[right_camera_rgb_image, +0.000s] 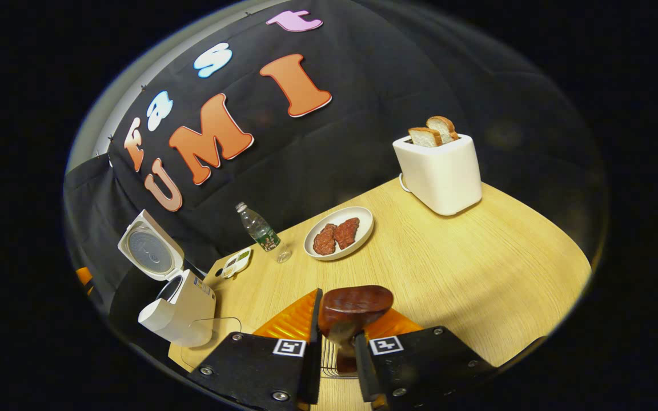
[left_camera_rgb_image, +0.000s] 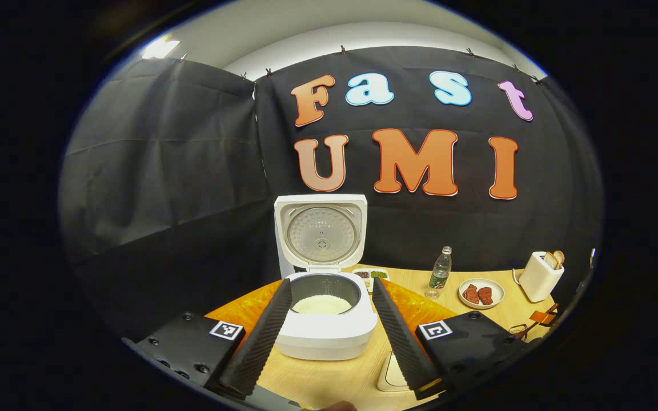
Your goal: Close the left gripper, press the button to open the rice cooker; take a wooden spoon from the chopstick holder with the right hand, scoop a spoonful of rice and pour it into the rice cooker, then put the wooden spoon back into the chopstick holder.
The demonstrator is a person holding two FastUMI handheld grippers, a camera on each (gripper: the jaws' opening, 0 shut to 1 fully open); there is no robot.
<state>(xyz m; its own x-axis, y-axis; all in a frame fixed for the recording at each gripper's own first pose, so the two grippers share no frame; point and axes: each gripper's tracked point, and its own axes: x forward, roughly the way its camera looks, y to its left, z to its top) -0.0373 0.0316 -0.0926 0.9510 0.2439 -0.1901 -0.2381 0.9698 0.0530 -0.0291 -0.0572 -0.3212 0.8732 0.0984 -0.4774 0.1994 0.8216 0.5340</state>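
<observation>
Right gripper (right_camera_rgb_image: 337, 337): fingers clamped on wooden spoon (right_camera_rgb_image: 355, 305), above chopstick holder (right_camera_rgb_image: 329, 359). We would lower it straight, then release. Left gripper (left_camera_rgb_image: 332, 311): fingers apart.

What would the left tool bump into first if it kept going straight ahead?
Probably the rice cooker. It sits right between the open left tool's fingers, lid up, with white rice in its pot. Depth is hard to judge, so the tool might pass just over the front rim.

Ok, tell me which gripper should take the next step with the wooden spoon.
Right. The right gripper is closed on the wooden spoon at the wire holder. The left gripper is open, facing the open rice cooker.
</observation>
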